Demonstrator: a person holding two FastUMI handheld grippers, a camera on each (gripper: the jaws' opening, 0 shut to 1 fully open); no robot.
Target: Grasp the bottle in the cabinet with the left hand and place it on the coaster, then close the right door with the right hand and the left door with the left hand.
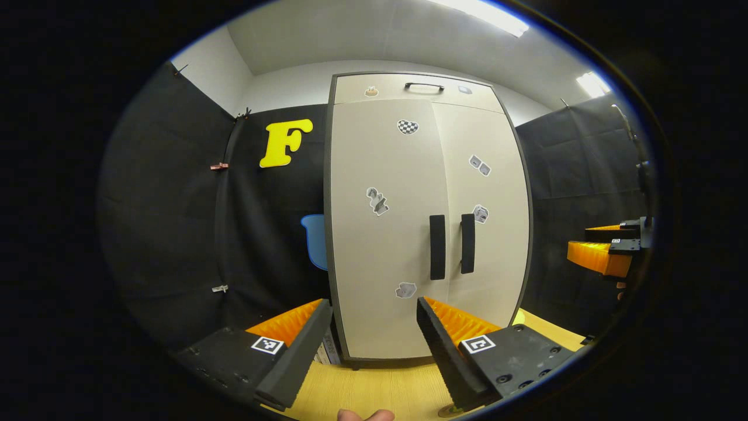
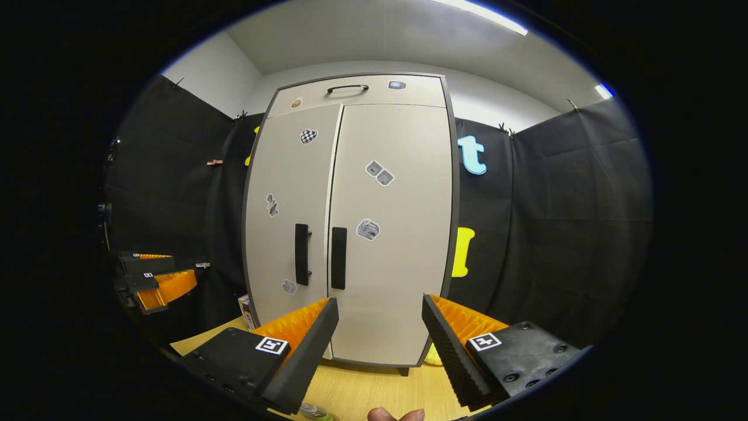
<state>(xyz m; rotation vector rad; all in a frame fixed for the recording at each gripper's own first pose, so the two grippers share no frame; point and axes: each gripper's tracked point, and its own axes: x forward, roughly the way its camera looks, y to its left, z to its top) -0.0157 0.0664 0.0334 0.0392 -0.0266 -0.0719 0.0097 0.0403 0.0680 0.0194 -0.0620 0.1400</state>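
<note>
Both cabinet (image 1: 429, 222) doors sit flush. The left gripper (image 1: 374, 345) and right gripper (image 2: 380, 351) hang open and empty above the bench (image 1: 380, 386). The bottle (image 2: 315, 412) top peeks in, cut off below the right gripper.

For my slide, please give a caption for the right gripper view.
Open right gripper faces the cabinet, both doors shut, on the wooden table.

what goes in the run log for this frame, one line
cabinet: both doors shut | left gripper: open, empty, facing cabinet | right gripper: open, empty, facing cabinet | table: under both
</note>
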